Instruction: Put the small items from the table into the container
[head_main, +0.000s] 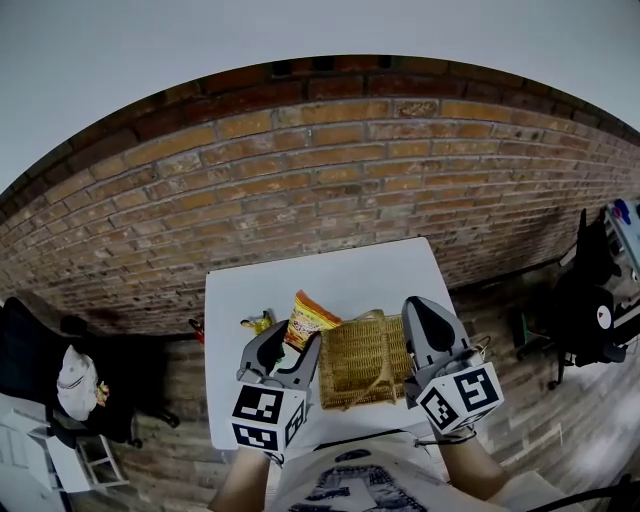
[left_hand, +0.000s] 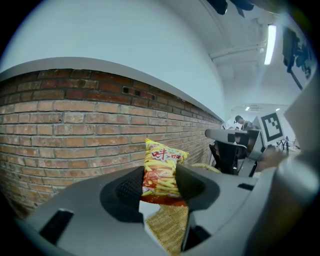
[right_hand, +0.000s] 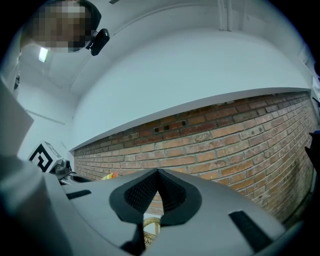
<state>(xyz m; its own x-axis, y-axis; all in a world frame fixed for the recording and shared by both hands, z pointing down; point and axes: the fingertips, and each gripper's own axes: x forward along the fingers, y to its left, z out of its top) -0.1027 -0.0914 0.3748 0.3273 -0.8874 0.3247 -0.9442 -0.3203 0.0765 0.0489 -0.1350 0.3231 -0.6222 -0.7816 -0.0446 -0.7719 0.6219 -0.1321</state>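
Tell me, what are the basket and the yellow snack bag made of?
The basket looks like woven straw or wicker: it is tan and dull, and you can see a criss-cross weave of thin strands. The snack bag seems to be thin plastic film, smooth and a bit shiny, with bright printed pictures and a crimped, zigzag top edge.

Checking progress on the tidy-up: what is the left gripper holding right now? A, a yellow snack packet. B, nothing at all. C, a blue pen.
A: the left gripper has its jaws closed on the yellow snack packet, close to the woven basket.
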